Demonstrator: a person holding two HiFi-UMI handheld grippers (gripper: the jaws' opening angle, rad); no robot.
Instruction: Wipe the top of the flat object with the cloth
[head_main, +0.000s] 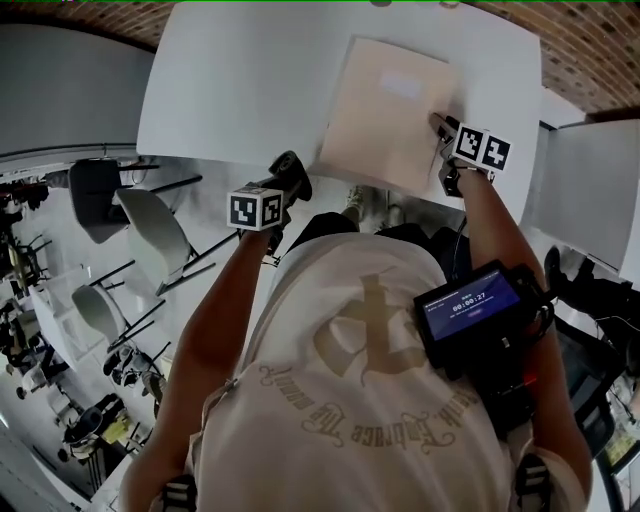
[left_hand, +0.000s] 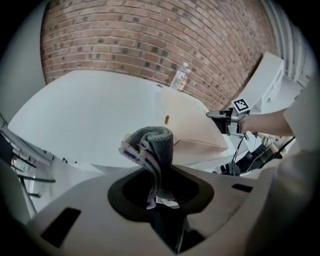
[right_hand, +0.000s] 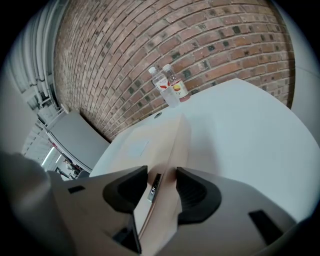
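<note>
At the near edge of the white table (head_main: 230, 90), my right gripper (head_main: 443, 125) pins the flat beige cardboard box (head_main: 385, 115) by its rim while my left gripper (head_main: 290, 172) clamps the folded grey cloth (left_hand: 152, 145) short of it, so I judge wiping not yet begun and must next bring the cloth onto the box's top.

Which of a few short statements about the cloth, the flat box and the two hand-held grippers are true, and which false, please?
1. The left hand-held gripper is shut on a rolled grey cloth. True.
2. The right hand-held gripper clamps an edge of the flat beige cardboard box. True.
3. The cloth lies on top of the box. False: it sits in the jaws, apart from the box.
4. Two clear plastic bottles stand on the box. False: they stand on the white table by the brick wall.
</note>
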